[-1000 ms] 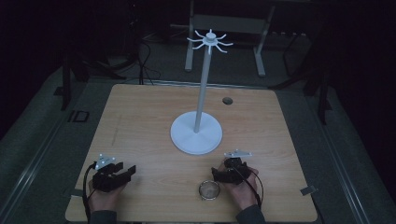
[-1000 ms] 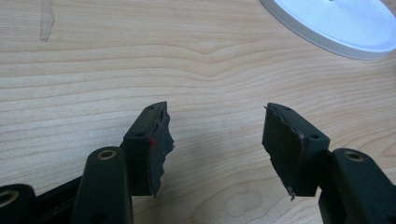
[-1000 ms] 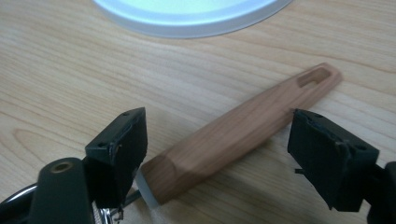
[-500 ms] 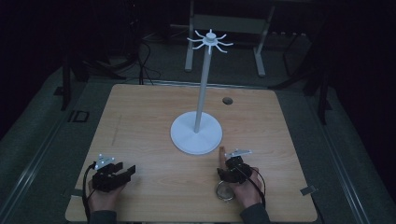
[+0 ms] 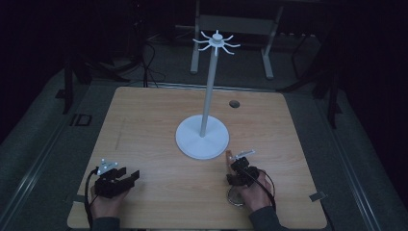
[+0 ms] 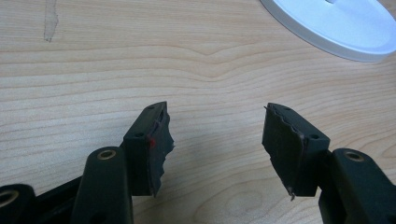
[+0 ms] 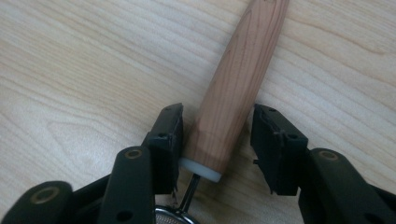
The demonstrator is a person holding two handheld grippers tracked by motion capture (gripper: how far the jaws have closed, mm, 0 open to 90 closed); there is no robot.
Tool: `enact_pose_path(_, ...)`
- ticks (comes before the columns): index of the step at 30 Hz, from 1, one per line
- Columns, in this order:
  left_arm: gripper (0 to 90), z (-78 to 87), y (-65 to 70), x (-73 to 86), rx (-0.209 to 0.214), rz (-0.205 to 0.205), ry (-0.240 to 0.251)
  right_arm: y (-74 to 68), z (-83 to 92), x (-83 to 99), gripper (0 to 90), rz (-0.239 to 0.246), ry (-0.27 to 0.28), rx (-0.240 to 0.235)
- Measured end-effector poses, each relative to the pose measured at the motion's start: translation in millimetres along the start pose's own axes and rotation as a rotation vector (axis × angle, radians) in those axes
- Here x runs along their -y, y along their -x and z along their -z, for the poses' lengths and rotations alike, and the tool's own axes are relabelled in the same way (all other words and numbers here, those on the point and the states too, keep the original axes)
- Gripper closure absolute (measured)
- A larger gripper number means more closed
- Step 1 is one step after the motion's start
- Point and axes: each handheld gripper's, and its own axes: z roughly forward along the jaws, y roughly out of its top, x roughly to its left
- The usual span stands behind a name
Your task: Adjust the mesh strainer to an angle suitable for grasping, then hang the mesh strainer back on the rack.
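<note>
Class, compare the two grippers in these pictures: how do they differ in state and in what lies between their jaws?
The left gripper is open with bare table between its jaws; the right gripper has just been closing around the strainer's wooden handle, one jaw touching it, a gap at the other. Both rest low on the table.

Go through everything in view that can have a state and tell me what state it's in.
Stand: upright at the table's middle, hooks bare.
Strainer: lying on the table, wooden handle between the right gripper's jaws.
Right gripper: jaws have just been closing around the handle, a slight gap on one side.
Left gripper: open, empty, over bare table.
</note>
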Motion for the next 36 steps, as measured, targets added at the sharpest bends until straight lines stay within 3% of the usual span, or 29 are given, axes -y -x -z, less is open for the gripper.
enact_pose_path(5, 41.6, 0.0, 0.3, 0.0, -0.001, 0.000, 0.000, 4.3, 1.8, -0.5, 63.4, 0.006, -0.022, -0.002)
enact_pose_path(12, 41.6, -0.5, 0.5, 0.0, -0.001, -0.003, -0.002, 14.2, 5.2, 3.3, 68.8, 0.002, -0.038, 0.010)
enact_pose_path(15, 41.6, -0.3, 0.3, -0.1, -0.001, -0.002, -0.002, 16.9, 5.7, 5.7, 69.0, -0.005, -0.024, -0.008)
enact_pose_path(36, 41.6, -1.4, 1.0, -0.6, 0.000, -0.004, -0.004, 10.5, 21.1, 1.5, 69.2, 0.019, 0.118, -0.015)
